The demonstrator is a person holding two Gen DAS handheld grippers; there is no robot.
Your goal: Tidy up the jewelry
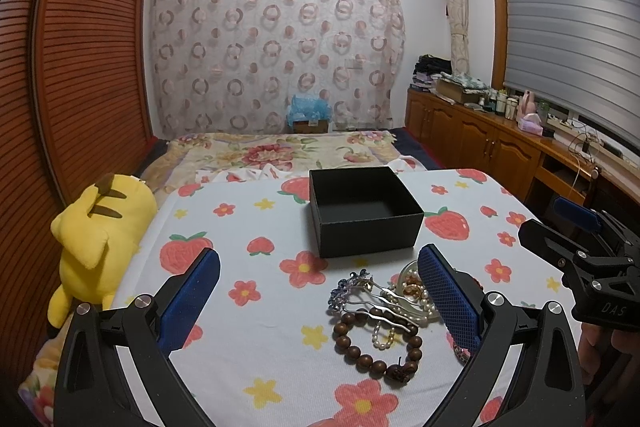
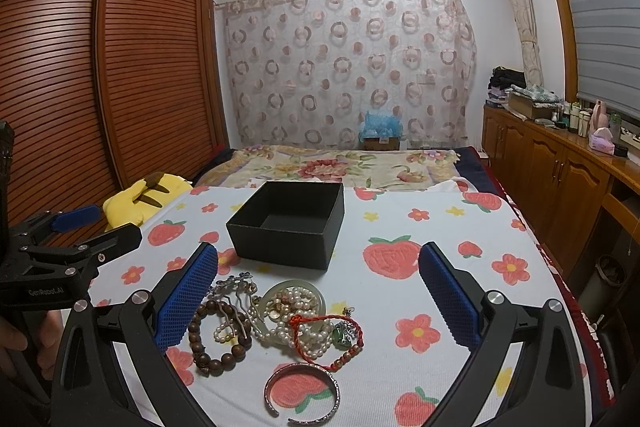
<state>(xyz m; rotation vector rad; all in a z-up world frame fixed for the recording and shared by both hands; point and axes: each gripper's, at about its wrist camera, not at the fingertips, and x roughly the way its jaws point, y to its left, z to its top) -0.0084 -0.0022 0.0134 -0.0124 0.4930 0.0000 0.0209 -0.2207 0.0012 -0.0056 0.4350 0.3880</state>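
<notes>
Lettering "GenRobot.AI" marks the left tongs [image 2: 76,223], "DAS" the right tongs [image 1: 560,223] — both spread, gripping nothing. Jewelry pile [image 2: 276,319] lies on the strawberry-print table [image 2: 440,227], just before the black box [image 2: 288,223].

Both cams sit low and close over the strawberry cloth [image 1: 248,187], facing the far curtain [image 1: 276,51]. The left one looks from left of the black box [image 1: 364,211], the right one from its right. Both catch the box [image 2: 288,223] and jewelry pile [image 2: 280,319].
</notes>
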